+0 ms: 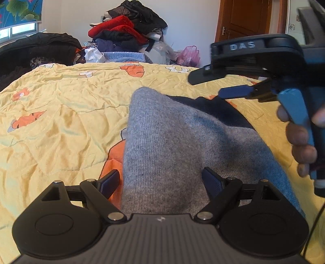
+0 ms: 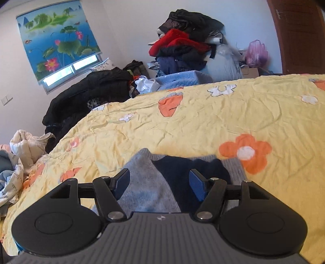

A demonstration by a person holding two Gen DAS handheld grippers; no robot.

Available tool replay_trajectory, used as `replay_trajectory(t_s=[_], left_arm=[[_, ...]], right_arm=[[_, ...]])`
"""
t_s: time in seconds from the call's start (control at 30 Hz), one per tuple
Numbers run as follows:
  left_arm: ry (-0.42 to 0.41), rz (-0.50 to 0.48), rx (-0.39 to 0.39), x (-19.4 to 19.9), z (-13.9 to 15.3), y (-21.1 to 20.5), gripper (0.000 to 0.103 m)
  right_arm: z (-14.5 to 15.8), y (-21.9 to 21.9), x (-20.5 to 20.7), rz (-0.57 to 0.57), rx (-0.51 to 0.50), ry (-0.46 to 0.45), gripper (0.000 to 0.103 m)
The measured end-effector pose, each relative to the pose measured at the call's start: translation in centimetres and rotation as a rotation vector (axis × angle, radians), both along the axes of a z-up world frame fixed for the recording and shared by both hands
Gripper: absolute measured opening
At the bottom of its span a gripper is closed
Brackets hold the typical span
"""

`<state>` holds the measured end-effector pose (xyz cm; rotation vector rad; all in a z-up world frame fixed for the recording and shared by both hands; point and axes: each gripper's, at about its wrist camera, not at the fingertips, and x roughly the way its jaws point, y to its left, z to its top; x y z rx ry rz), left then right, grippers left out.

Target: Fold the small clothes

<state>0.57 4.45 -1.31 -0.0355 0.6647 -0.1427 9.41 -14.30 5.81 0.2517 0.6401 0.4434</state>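
Observation:
A small grey knit garment point(image 1: 172, 146) with a dark navy part point(image 1: 221, 109) lies on the yellow flowered quilt point(image 1: 61, 113). My left gripper point(image 1: 161, 182) is open, its blue pads point(image 1: 109, 181) on either side of the grey cloth's near end, just above it. My right gripper point(image 2: 159, 183) is open over the same garment point(image 2: 146, 186), above the line where grey meets navy point(image 2: 182, 168). In the left wrist view the right gripper point(image 1: 233, 85) hangs at the upper right, held by a hand point(image 1: 300, 146).
The quilt point(image 2: 203, 121) covers the bed. A tall pile of red, black and blue clothes point(image 1: 126, 34) stands behind it by the wall. Black coats point(image 2: 87, 95) lie at the far left, white and blue bedding point(image 2: 14, 162) at the left edge. A brown door point(image 1: 247, 18) is at the right.

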Motion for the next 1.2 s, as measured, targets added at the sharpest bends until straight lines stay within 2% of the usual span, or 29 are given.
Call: replay_trajectory(t_s=[0.07, 0.13, 0.2, 0.3, 0.47, 0.6, 0.7, 0.83, 0.87, 0.9, 0.93, 0.97, 1.0, 1.03, 1.17, 1.2], left_arm=[[0.000, -0.001, -0.004, -0.1, 0.0, 0.1, 0.089], [-0.005, -0.002, -0.006, -0.1, -0.1, 0.1, 0.089], [-0.013, -0.006, -0.004, -0.2, -0.2, 0.1, 0.089], [-0.028, -0.002, 0.003, -0.8, 0.3, 0.3, 0.089], [-0.074, -0.029, 0.015, -4.1, 1.5, 1.5, 0.088], [-0.050, -0.021, -0.046, -5.6, 1.6, 3.1, 0.088], [-0.096, -0.036, -0.083, -6.6, 2.4, 3.1, 0.088], [-0.217, -0.119, -0.062, -7.7, 3.4, 1.1, 0.088], [-0.227, -0.150, -0.052, -7.7, 3.3, 0.5, 0.088], [-0.201, -0.179, -0.035, -7.3, 2.8, -0.2, 0.088], [-0.155, -0.195, -0.020, -6.7, 2.2, -0.8, 0.088], [-0.109, -0.207, -0.015, -6.1, 1.3, -1.2, 0.088], [-0.080, -0.209, -0.012, -5.7, 0.7, -1.4, 0.088], [-0.075, -0.206, 0.001, -5.7, 0.4, -1.6, 0.088], [-0.064, -0.234, -0.023, -5.4, 0.2, -1.3, 0.089], [-0.058, -0.240, -0.024, -5.1, -0.1, -1.3, 0.089]], right_arm=[[-0.9, 0.3, 1.4, 0.019, -0.015, 0.055, 0.074], [-3.2, 0.1, 2.8, 0.022, -0.037, 0.144, 0.071], [-4.9, -0.8, 2.5, 0.051, -0.050, 0.082, 0.064], [-4.1, -2.1, 1.9, 0.015, 0.012, 0.118, 0.058], [-1.7, -5.7, -3.3, -0.032, 0.132, 0.068, 0.065], [-2.2, -8.2, -6.0, -0.041, 0.196, 0.110, 0.065], [-2.8, -8.4, -5.3, -0.059, 0.215, 0.130, 0.065], [-3.0, -7.6, -2.0, -0.050, 0.255, 0.164, 0.065], [-3.3, -7.2, -1.0, -0.050, 0.249, 0.183, 0.065], [-3.9, -6.8, 0.1, -0.052, 0.240, 0.212, 0.065], [-4.6, -6.6, 1.1, -0.059, 0.242, 0.246, 0.063], [-5.3, -6.5, 1.8, -0.058, 0.260, 0.262, 0.050], [-5.7, -6.4, 2.2, -0.051, 0.270, 0.265, 0.017], [-6.0, -6.3, 2.4, -0.041, 0.267, 0.279, 0.018], [-4.3, -7.1, -0.2, -0.046, 0.217, 0.134, 0.017], [-5.1, -7.9, -0.1, -0.066, 0.229, 0.158, 0.016]])
